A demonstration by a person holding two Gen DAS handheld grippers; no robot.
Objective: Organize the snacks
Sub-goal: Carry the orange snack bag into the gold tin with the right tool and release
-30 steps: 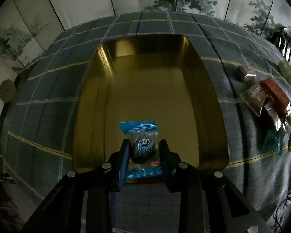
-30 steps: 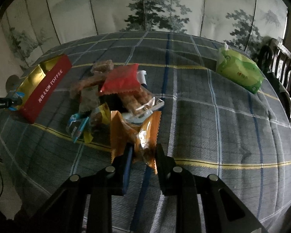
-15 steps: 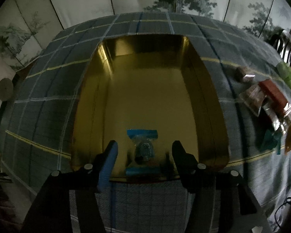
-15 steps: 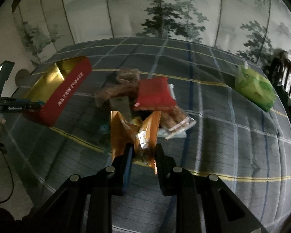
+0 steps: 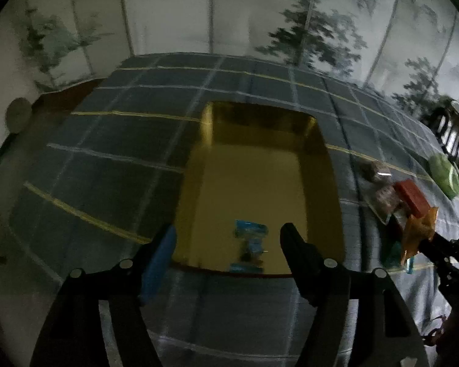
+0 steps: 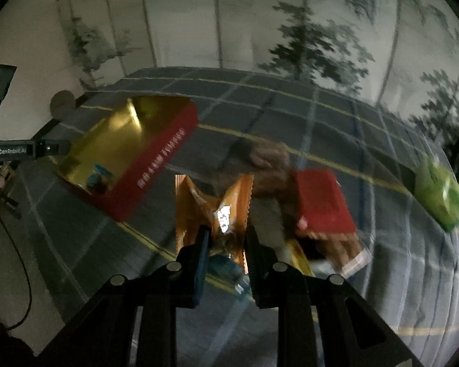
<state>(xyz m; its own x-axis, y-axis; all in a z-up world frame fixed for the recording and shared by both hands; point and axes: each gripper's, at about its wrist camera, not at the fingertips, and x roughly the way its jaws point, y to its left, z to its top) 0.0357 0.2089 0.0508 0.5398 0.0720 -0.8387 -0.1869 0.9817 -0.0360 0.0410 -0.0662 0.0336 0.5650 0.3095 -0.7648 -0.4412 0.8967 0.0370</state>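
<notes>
A gold-lined tin box [image 5: 260, 165] with red outer walls [image 6: 156, 168] lies open on the plaid tablecloth. A blue-wrapped candy [image 5: 249, 246] lies inside near its front edge and also shows in the right wrist view [image 6: 99, 179]. My left gripper [image 5: 228, 249] is open and empty, raised above and in front of the box's front rim. My right gripper [image 6: 226, 240] is shut on an orange snack packet [image 6: 212, 202] and holds it above the table, right of the box.
A pile of loose snacks lies right of the box: a red packet [image 6: 322, 205], brown wrapped pieces [image 6: 266, 159] and clear wrappers. A green bag [image 6: 440, 195] lies at the far right. A dark chair [image 5: 453, 140] stands past the table's right edge. A painted screen stands behind.
My left gripper let go of the blue candy into the box, opened wide and drew back upward. My right gripper lifted the orange packet and carried it left toward the box.
</notes>
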